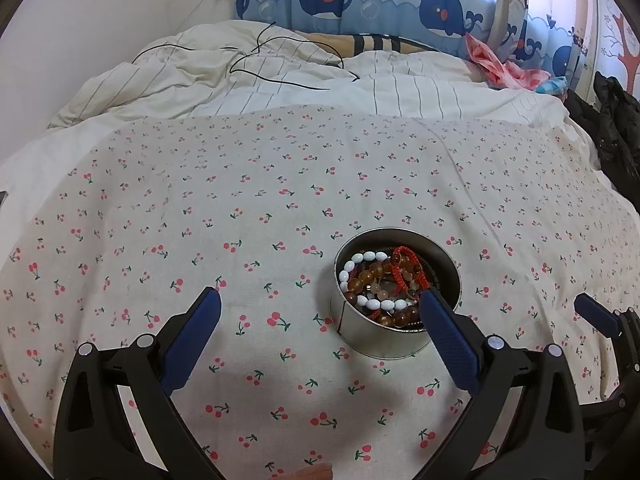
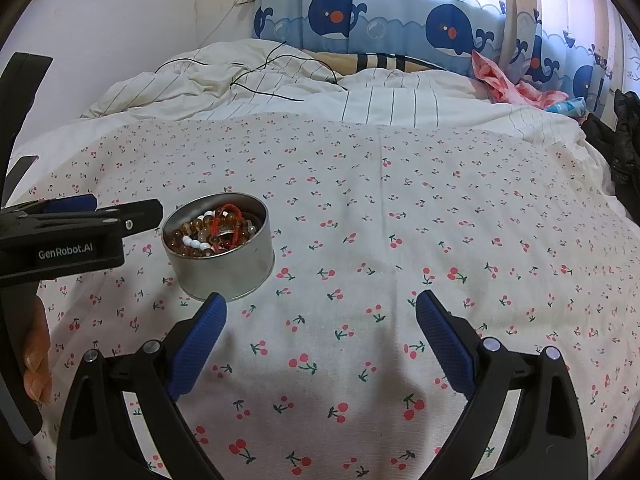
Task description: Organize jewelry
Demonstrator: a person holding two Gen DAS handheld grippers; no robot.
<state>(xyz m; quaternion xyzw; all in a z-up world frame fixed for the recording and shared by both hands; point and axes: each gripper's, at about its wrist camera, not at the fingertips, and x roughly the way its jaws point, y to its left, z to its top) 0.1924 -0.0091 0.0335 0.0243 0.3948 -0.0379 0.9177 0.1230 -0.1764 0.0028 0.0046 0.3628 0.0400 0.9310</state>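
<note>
Bedsheet: cherry print, spread flat.
Tin: round, silver, upright, mouth up; no long axis; on the sheet.
Bracelets: amber, white, red beads heaped inside.
Left gripper: jaws spread, beside tin.
Right gripper: jaws spread, empty.

You've got a cherry-print sheet over the bed, a rumpled striped duvet behind it with a black cable on top, whale curtains beyond.
</note>
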